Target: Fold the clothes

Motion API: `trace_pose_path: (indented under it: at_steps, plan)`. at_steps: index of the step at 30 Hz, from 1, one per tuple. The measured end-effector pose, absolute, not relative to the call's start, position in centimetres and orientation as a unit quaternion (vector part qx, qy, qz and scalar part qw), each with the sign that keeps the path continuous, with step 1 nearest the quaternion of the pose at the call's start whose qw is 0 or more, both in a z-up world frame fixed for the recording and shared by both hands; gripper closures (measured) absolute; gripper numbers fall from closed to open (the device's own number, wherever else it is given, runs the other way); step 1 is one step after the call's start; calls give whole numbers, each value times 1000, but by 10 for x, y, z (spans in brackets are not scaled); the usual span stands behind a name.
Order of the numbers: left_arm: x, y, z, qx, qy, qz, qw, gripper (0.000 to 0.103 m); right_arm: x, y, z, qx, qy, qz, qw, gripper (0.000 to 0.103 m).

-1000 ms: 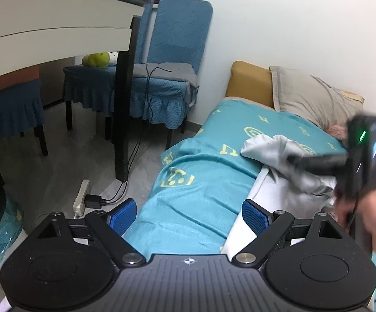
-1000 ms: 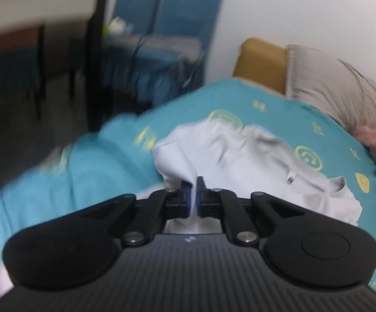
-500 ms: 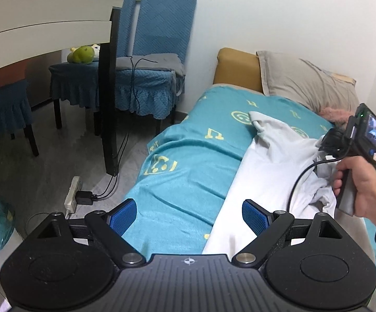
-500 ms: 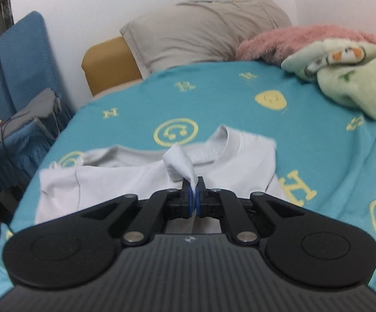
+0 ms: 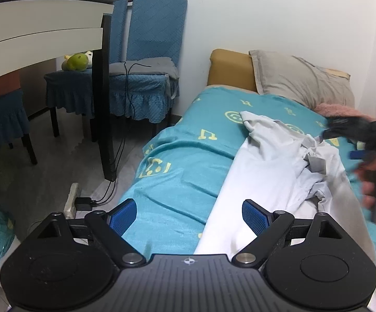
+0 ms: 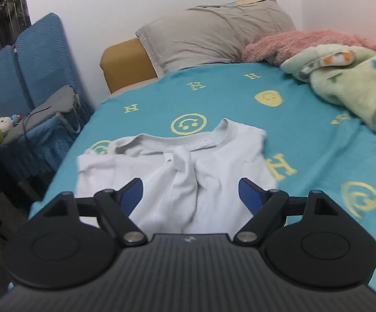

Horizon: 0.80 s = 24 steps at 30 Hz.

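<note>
A white T-shirt (image 5: 278,161) lies on the teal bed sheet (image 5: 188,156), its left side folded over the middle. In the right wrist view the T-shirt (image 6: 213,171) shows its collar at the far end and a bunched ridge of cloth down the centre. My right gripper (image 6: 191,195) hovers over that ridge with its jaws opening, and the pads press on nothing. From the left wrist view the right gripper (image 5: 342,143) is a blur in a person's hand at the shirt's right side. My left gripper (image 5: 189,218) is open and empty above the bed's near left edge.
A grey pillow (image 6: 213,33), a pink blanket (image 6: 304,41) and a green blanket (image 6: 356,83) lie at the head and right of the bed. Left of the bed stand blue chairs (image 5: 146,83), a dark table leg (image 5: 107,98) and a power strip (image 5: 72,197) on the floor.
My right gripper carried a pinch of the shirt across to the right, then let go and opened. The cloth dropped onto the shirt. The left gripper stayed open, almost still.
</note>
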<state>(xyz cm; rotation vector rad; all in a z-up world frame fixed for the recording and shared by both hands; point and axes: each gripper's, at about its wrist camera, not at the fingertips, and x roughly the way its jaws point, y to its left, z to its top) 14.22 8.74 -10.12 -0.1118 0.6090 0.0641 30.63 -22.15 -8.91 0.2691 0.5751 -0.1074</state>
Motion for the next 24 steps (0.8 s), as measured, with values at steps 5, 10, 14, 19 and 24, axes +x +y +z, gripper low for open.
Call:
trace_pose_path:
  at_steps: [5,10,14,19,24]
  plan:
    - [133,77,-94,-20,279,28,960,13,209,-217,-33,91,261,-19,961,21]
    - [125,74,-84,-7,288,4,958,12,103,-223,-3,129,254,19,958,21]
    - [121,89,-75,-41,330,-6,943,12,33,-226,-8,144,257,51,954,21]
    - [106,107,-52,-16,356,-44,933,12,1,-233,-25,168,275,61,945,21]
    - [101,150,-40,27,389,-90,917,12,-3,-236,-30,185,276,77,940,21]
